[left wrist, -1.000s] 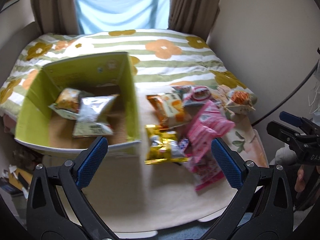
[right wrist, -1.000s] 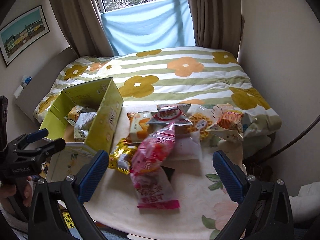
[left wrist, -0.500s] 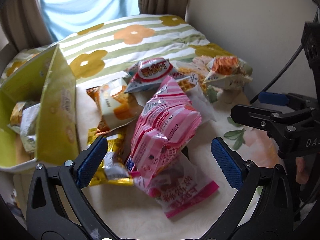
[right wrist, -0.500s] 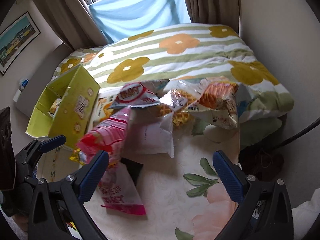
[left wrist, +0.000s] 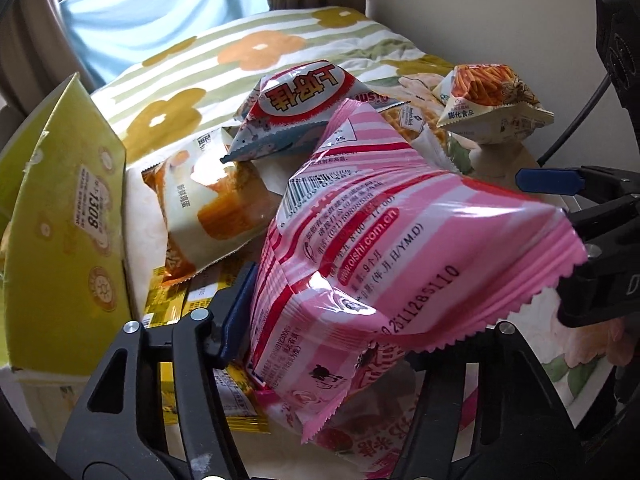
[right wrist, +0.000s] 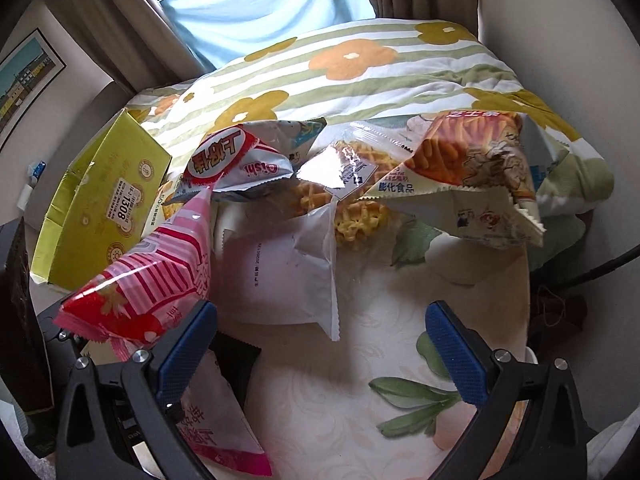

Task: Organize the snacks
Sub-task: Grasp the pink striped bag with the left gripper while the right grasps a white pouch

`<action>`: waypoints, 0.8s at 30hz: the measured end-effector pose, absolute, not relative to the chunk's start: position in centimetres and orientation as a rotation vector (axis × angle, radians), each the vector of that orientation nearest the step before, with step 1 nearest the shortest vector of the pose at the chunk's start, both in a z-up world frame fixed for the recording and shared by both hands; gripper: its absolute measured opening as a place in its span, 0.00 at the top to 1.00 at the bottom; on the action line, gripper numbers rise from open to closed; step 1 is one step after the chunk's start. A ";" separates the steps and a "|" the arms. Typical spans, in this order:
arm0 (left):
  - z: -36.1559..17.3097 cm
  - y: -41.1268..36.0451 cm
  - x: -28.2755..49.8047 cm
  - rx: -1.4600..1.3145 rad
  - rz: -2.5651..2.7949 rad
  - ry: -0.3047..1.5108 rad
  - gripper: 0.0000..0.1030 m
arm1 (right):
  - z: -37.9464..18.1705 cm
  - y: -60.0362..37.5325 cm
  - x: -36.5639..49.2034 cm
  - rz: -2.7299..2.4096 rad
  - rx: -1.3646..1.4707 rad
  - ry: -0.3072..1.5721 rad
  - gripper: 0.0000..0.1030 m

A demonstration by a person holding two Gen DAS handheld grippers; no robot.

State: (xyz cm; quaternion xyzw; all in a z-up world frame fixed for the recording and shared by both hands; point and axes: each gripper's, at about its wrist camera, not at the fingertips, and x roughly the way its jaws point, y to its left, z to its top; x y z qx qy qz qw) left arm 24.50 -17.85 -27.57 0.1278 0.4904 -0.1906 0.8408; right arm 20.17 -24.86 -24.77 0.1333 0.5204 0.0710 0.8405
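A pink striped snack bag point(left wrist: 380, 240) fills the left wrist view, and my left gripper point(left wrist: 332, 320) is closing on it. One blue pad point(left wrist: 236, 304) presses its side; the bag hides the other pad. In the right wrist view the same pink bag point(right wrist: 160, 264) sticks up at the left, with its end off the table. My right gripper point(right wrist: 320, 320) hangs open over the table, nothing between its pads, just short of a white waffle bag point(right wrist: 288, 264). The yellow-green box point(left wrist: 60, 220) stands to the left of the pile.
Around the pink bag lie a red-and-white bag point(left wrist: 304, 96), an orange cake packet point(left wrist: 212, 200), a yellow packet point(left wrist: 192, 300) and an orange sticks bag point(right wrist: 472, 168). A second pink bag point(right wrist: 212, 428) lies flat. The flowered bed point(right wrist: 352, 60) lies behind; a cable point(right wrist: 600, 264) runs along the right.
Both grippers have sunk closer to the snack pile. The left jaws have gone from wide open to narrow around the pink bag. The right jaws have stayed wide.
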 end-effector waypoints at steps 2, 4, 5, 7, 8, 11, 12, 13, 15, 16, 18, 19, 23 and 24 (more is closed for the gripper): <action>-27.2 -17.3 24.6 0.251 -0.407 1.041 0.48 | -25.0 -24.6 20.4 0.152 0.282 1.105 0.00; -26.4 -16.9 24.5 0.238 -0.403 1.034 0.48 | -25.1 -24.3 20.6 0.158 0.280 1.108 0.00; -26.0 -16.7 24.4 0.236 -0.399 1.027 0.48 | -25.1 -24.1 20.6 0.160 0.277 1.108 0.00; -25.2 -16.2 24.1 0.238 -0.385 1.016 0.48 | -25.2 -23.8 20.8 0.166 0.273 1.111 0.00; -24.9 -16.0 23.9 0.236 -0.377 1.011 0.48 | -25.4 -23.6 20.8 0.170 0.274 1.113 0.00; -24.1 -15.0 23.5 0.222 -0.356 1.007 0.48 | -25.7 -22.9 21.1 0.186 0.281 1.119 0.00; -24.0 -14.6 23.4 0.217 -0.349 1.007 0.48 | -25.9 -22.6 21.2 0.196 0.291 1.117 0.00; -23.8 -14.2 23.3 0.208 -0.339 1.008 0.48 | -26.0 -22.4 21.3 0.200 0.291 1.118 0.00; -23.7 -13.3 23.1 0.192 -0.318 1.009 0.48 | -26.3 -21.7 21.5 0.209 0.284 1.115 0.00; -23.6 -12.8 23.0 0.184 -0.310 1.010 0.48 | -26.4 -21.4 21.6 0.212 0.286 1.113 0.00; -23.4 -12.1 22.9 0.167 -0.294 1.011 0.48 | -26.7 -20.8 21.8 0.214 0.288 1.109 0.00; -23.4 -11.8 22.8 0.159 -0.288 1.011 0.48 | -26.9 -20.6 21.9 0.212 0.286 1.103 0.00; -23.2 -10.6 22.6 0.136 -0.266 1.006 0.48 | -27.5 -19.7 22.1 0.169 0.233 1.079 0.00; -23.2 -10.3 22.6 0.130 -0.259 1.006 0.48 | -27.7 -19.4 22.1 0.153 0.213 1.074 0.00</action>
